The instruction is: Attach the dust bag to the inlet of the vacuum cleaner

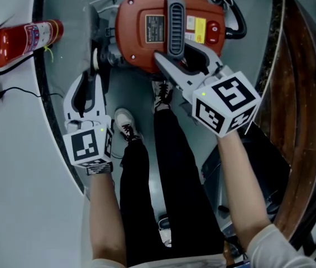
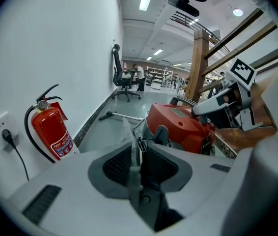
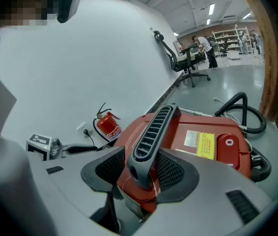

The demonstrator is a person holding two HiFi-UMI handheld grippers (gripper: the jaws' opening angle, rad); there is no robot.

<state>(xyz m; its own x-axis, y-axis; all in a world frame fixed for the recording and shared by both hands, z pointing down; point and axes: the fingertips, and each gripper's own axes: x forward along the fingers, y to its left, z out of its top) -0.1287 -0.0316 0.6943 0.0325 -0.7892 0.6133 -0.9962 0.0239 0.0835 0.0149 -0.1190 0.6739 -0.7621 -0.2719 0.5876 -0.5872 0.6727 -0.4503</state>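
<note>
Atop the vacuum cleaner point(image 1: 147, 43), our right gripper point(image 3: 141, 171) clamps its handle point(image 3: 153, 132); left of it, our left gripper point(image 2: 138, 163) pinches the dust bag point(image 2: 127, 135) — next, probably seating it on the inlet point(image 1: 105, 56).

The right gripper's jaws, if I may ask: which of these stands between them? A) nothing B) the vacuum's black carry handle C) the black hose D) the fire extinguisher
B: the right gripper view shows the right gripper closed on the black carry handle on top of the red vacuum cleaner.
</note>
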